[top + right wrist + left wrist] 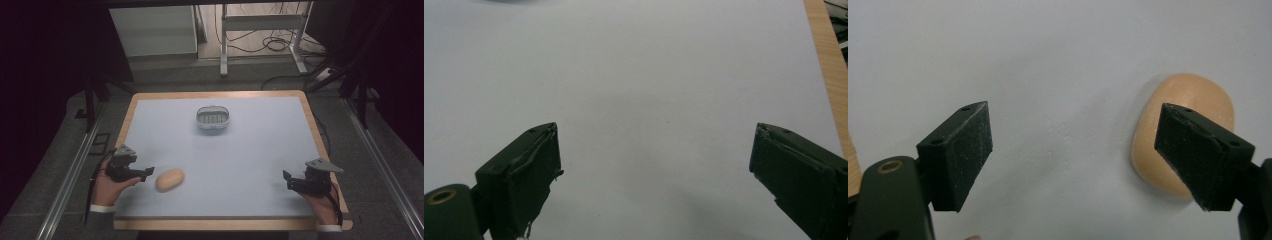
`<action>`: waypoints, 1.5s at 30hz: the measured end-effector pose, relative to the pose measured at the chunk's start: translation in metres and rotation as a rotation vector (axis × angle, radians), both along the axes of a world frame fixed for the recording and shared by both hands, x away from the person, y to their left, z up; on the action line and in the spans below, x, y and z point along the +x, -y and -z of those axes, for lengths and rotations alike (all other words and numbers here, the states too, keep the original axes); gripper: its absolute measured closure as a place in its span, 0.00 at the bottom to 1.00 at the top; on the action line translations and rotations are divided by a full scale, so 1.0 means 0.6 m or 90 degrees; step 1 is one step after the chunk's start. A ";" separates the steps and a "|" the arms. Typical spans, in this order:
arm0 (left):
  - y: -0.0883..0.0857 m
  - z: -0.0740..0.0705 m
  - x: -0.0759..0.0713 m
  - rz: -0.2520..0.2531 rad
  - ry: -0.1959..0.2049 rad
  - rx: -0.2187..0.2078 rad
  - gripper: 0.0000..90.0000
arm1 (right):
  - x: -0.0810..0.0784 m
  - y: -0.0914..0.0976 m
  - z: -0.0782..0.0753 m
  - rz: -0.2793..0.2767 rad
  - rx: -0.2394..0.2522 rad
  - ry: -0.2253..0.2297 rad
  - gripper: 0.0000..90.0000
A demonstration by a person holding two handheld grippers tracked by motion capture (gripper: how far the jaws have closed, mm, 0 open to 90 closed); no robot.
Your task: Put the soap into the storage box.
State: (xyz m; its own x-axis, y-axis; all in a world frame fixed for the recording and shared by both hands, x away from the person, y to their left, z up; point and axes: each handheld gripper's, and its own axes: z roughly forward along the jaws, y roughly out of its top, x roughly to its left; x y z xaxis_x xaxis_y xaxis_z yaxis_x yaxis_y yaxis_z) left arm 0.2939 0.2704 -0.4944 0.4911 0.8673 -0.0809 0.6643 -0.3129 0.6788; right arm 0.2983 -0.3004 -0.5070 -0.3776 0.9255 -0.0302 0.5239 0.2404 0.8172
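- Your left gripper (148, 173) sits jaws wide, holding nothing, just beside the tan soap bar (170, 179).
- Soap bar lies flat on the table (250, 165), near your left front edge.
- Your right gripper (286, 180) is wide too, over bare table.
- Grey basket (213, 119) sits well apart, far side.

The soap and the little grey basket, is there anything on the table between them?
No. In the high view, only bare blue-grey table top lies between the tan soap and the grey basket.

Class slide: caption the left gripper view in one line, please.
Open left tongs hover over the pale table, one jaw overlapping the tan soap.
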 end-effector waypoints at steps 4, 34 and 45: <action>0.000 -0.010 -0.001 0.011 0.004 0.000 0.17 | -0.002 0.000 -0.001 0.002 -0.004 0.000 0.07; 0.057 -0.055 0.020 0.095 0.004 0.069 0.17 | -0.011 -0.002 -0.002 0.002 -0.023 0.002 0.07; 0.083 -0.047 0.027 0.127 -0.009 0.093 0.17 | -0.011 -0.002 -0.003 0.004 -0.027 0.003 0.07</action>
State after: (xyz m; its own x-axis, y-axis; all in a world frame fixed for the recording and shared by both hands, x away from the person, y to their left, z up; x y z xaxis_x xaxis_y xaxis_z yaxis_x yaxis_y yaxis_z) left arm 0.3103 0.2208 -0.4661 0.6533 0.7565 0.0308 0.5887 -0.5331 0.6077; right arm 0.2914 -0.2994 -0.5053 -0.3717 0.9257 -0.0704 0.5219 0.2711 0.8088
